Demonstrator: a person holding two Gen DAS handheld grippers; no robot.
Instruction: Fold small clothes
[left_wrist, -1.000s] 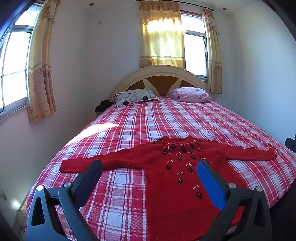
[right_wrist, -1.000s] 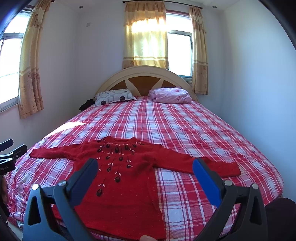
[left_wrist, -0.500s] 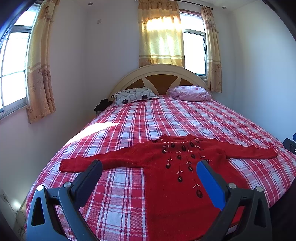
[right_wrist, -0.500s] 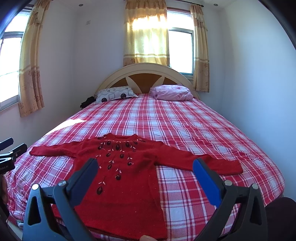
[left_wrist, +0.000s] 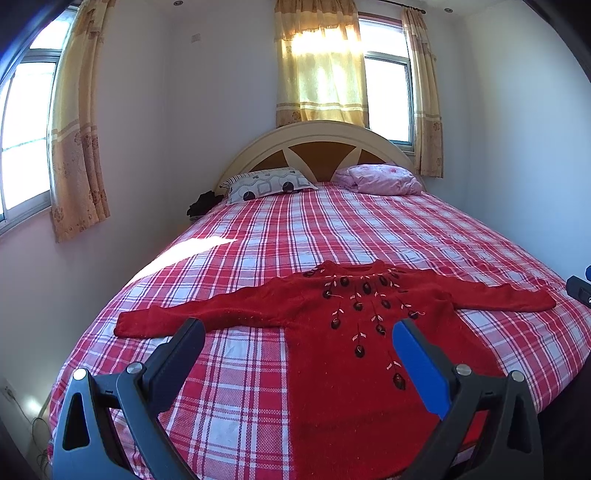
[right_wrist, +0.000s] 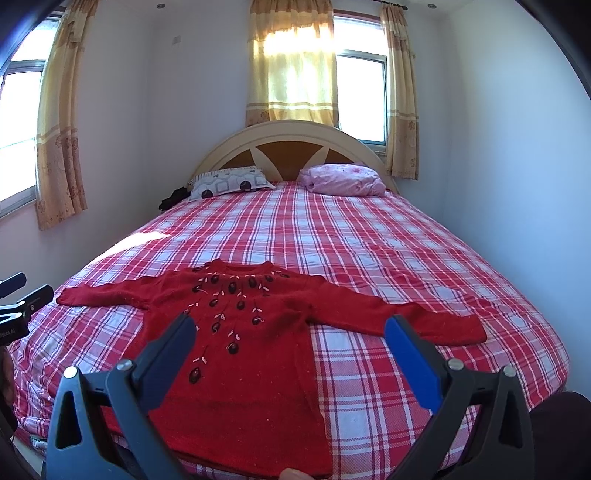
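Observation:
A small red sweater (left_wrist: 332, 332) with dark embroidered buds lies flat, front up, on the near end of the bed, both sleeves spread out sideways; it also shows in the right wrist view (right_wrist: 243, 332). My left gripper (left_wrist: 297, 332) is open and empty, held above the near bed edge in front of the sweater's left half. My right gripper (right_wrist: 290, 328) is open and empty, above the near edge in front of the sweater's right half. The left gripper's body shows at the left rim of the right wrist view (right_wrist: 18, 306).
The bed has a red and white plaid sheet (left_wrist: 351, 229) and a rounded headboard (left_wrist: 321, 147). A patterned pillow (left_wrist: 266, 184) and a pink pillow (left_wrist: 380, 179) lie at the head. Walls stand close on both sides; curtained windows behind and left.
Both views have shifted slightly: the sweater sits a little higher in the frames. The sweater itself has not moved and both grippers stay open.

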